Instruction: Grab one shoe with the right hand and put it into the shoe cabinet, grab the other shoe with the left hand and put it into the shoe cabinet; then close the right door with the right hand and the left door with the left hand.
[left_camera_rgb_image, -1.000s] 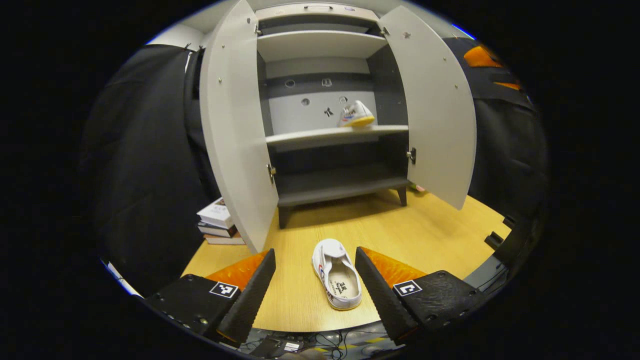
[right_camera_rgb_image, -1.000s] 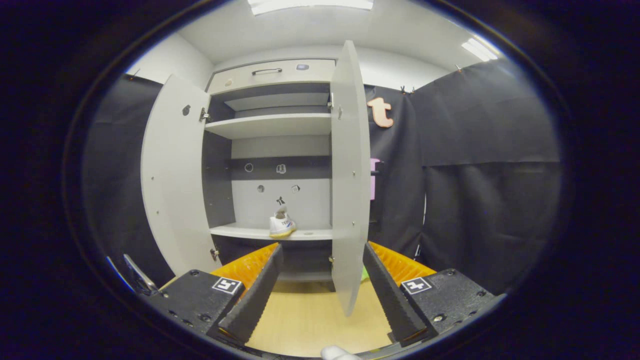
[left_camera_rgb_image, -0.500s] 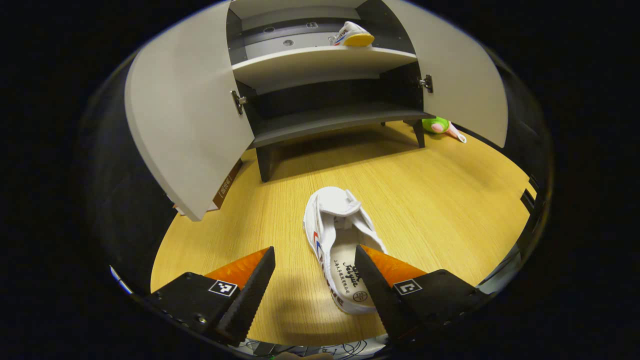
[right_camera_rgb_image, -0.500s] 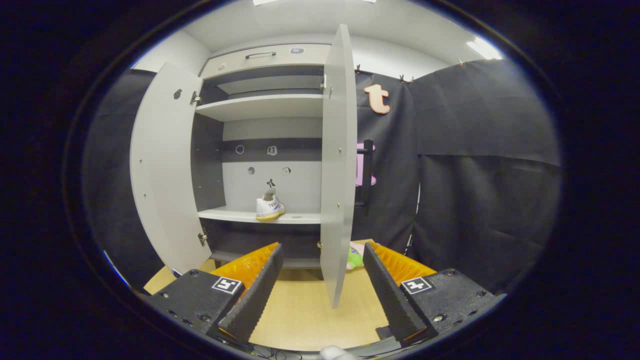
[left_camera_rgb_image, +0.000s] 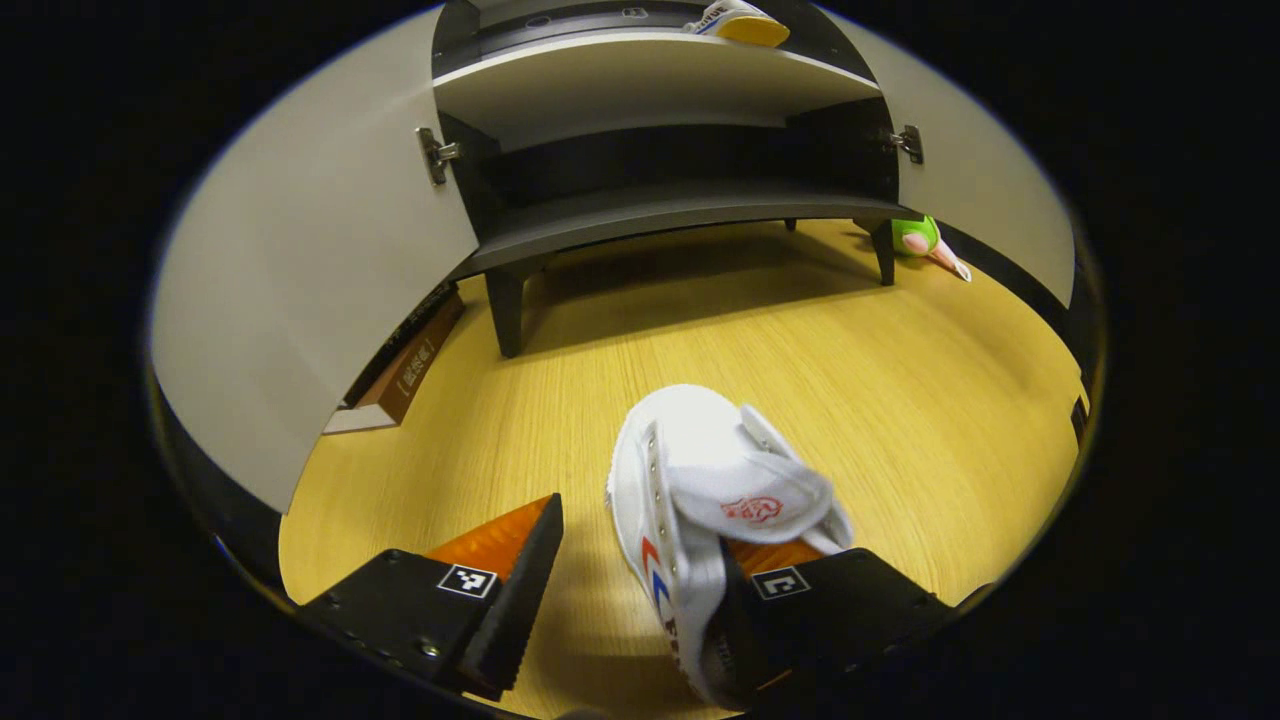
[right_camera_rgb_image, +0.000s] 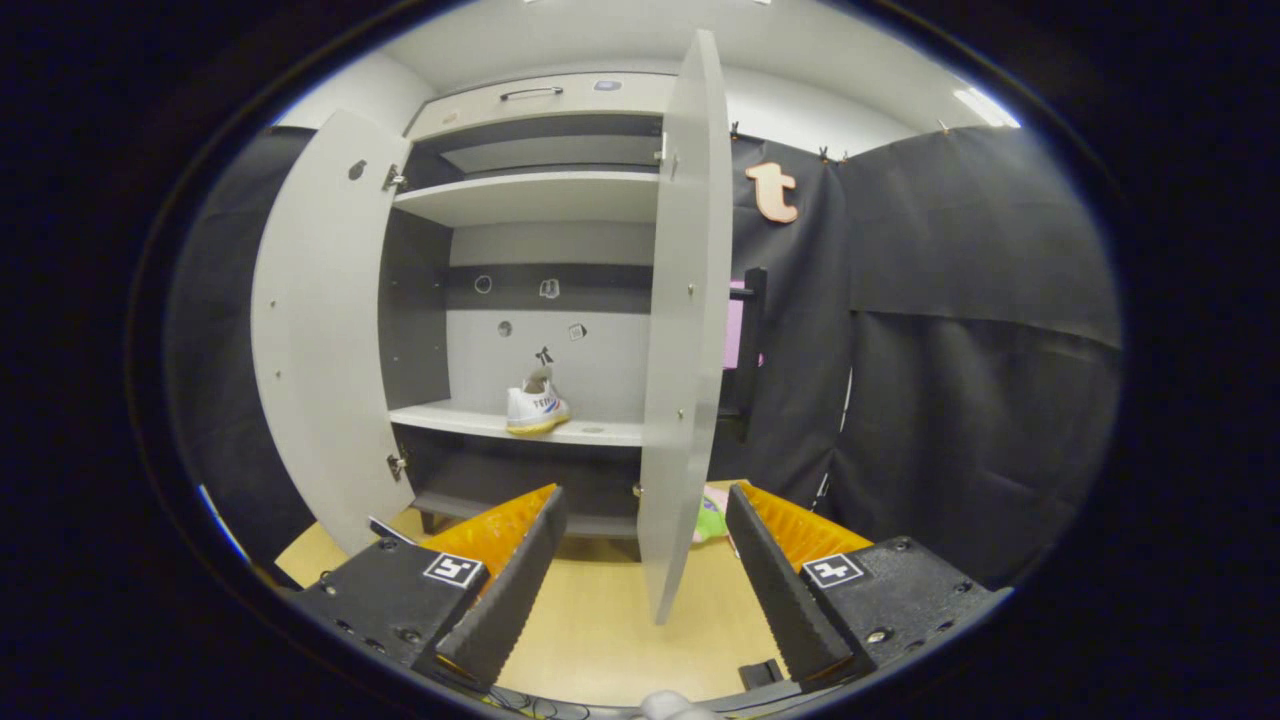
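Left tool (left_camera_rgb_image: 640, 590) straddling floor shoe (left_camera_rgb_image: 700, 500) (fingers apart); right tool (right_camera_rgb_image: 640, 570) idle.

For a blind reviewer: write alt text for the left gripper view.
The open left gripper straddles one side wall of a white shoe on the wooden floor. Beyond stands the open shoe cabinet, with the other shoe on its shelf.
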